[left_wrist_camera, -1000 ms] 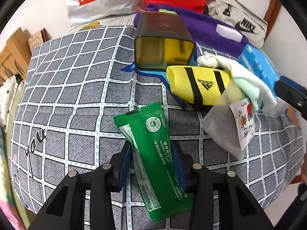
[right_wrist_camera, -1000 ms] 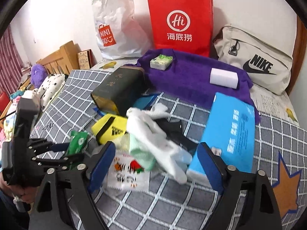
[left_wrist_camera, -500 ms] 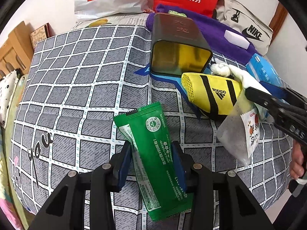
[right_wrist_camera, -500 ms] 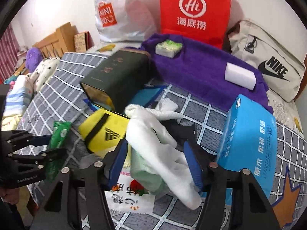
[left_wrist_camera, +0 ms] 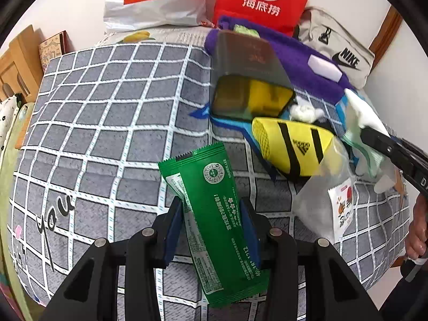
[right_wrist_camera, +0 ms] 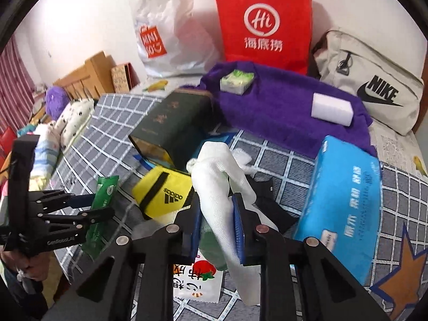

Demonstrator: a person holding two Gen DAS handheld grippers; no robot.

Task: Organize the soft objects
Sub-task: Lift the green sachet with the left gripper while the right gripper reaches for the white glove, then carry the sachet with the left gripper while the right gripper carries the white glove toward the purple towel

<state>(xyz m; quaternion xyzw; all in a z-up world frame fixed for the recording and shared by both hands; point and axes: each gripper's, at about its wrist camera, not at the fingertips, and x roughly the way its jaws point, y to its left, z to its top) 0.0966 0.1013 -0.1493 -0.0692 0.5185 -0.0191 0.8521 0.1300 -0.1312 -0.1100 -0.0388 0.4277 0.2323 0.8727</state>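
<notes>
My left gripper [left_wrist_camera: 211,214] is shut on a green snack packet [left_wrist_camera: 214,214] and holds it above the grey checked bedcover [left_wrist_camera: 107,123]; the packet also shows in the right wrist view [right_wrist_camera: 103,203]. My right gripper [right_wrist_camera: 216,227] is shut on a white cloth [right_wrist_camera: 216,187] that lies over a pale green cloth. A yellow Adidas pouch [left_wrist_camera: 294,144] lies beside it, also in the right wrist view [right_wrist_camera: 163,192]. A purple towel [right_wrist_camera: 281,107] at the back carries a white sponge [right_wrist_camera: 331,108] and a small green pack [right_wrist_camera: 236,81].
A dark green tin [right_wrist_camera: 174,125] lies open-ended by the pouch. A blue tissue pack [right_wrist_camera: 345,206] lies to the right. A clear strawberry-print bag [right_wrist_camera: 198,283] lies under my right gripper. Red [right_wrist_camera: 264,24] and white [right_wrist_camera: 163,32] shopping bags and a Nike bag [right_wrist_camera: 371,91] stand at the wall.
My right gripper moved forward over the white cloth and closed on it. My left gripper kept hold of the green packet and shifted slightly.
</notes>
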